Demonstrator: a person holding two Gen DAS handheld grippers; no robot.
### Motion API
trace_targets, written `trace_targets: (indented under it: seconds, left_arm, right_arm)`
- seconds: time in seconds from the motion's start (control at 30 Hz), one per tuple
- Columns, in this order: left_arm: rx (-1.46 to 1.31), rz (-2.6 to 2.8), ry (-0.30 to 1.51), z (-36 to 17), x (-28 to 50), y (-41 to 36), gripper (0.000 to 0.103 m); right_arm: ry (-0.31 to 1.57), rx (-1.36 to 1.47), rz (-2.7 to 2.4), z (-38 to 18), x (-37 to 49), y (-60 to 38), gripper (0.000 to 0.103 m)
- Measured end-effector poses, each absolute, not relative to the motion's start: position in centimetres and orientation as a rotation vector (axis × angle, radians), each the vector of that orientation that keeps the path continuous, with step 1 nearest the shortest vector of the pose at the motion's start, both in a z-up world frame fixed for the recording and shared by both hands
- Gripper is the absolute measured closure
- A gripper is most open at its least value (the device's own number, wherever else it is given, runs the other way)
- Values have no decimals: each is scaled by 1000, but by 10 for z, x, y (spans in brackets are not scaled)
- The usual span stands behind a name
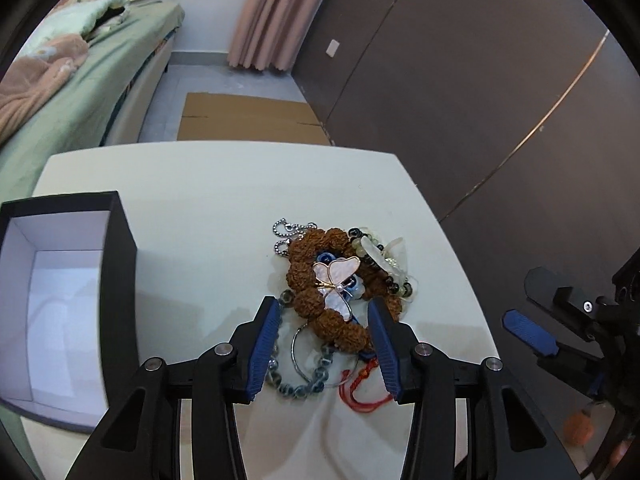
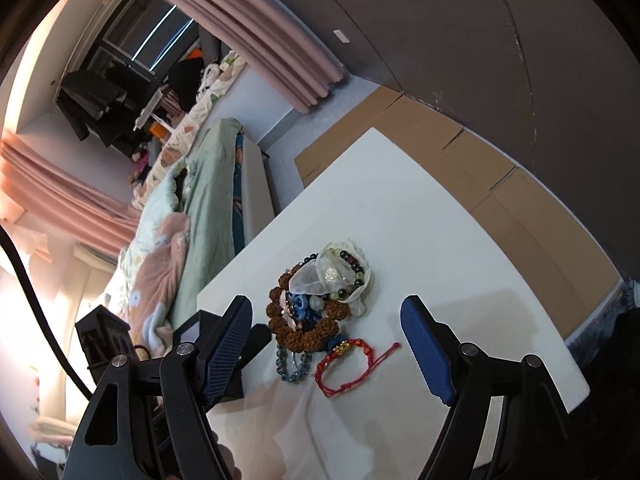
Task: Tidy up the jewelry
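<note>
Tabletop jewelry pile (image 1: 334, 300) between parted jaws

The black box (image 1: 116, 280) runs off the left edge of the left wrist view, and in the right wrist view the near finger (image 2: 224, 352) covers most of it. The grey bead bracelet (image 1: 296, 388) and thin ring (image 1: 300, 356) lie partly behind the left gripper's fingers (image 1: 264, 352). The red cord bracelet (image 1: 360, 392) is half hidden under the brown bead bracelet (image 1: 340, 328). The small blue beads (image 2: 302, 308) are too tangled to separate.
</note>
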State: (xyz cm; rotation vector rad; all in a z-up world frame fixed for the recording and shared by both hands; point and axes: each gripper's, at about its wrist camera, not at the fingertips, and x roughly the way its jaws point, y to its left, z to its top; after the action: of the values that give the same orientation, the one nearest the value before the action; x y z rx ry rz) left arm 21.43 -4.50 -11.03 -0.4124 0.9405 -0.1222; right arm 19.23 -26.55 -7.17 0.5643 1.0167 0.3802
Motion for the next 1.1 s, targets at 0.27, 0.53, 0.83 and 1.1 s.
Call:
trace_targets:
  seconds: [0.27, 0.53, 0.83, 1.1]
  left_arm:
    - [-467, -121, 983, -127, 223, -41, 74]
    - [-542, -140, 928, -112, 214, -25, 75]
    - [-569, -156, 884, -98, 213, -14, 84]
    - [-570, -170, 853, -86, 211, -6, 84]
  right_arm:
    - [1028, 579, 366, -77, 201, -270, 25]
    - [1091, 495, 342, -83, 236, -247, 32]
    - [1195, 353, 309, -96, 262, -195, 52]
    - [1286, 285, 276, -124, 259, -188, 98]
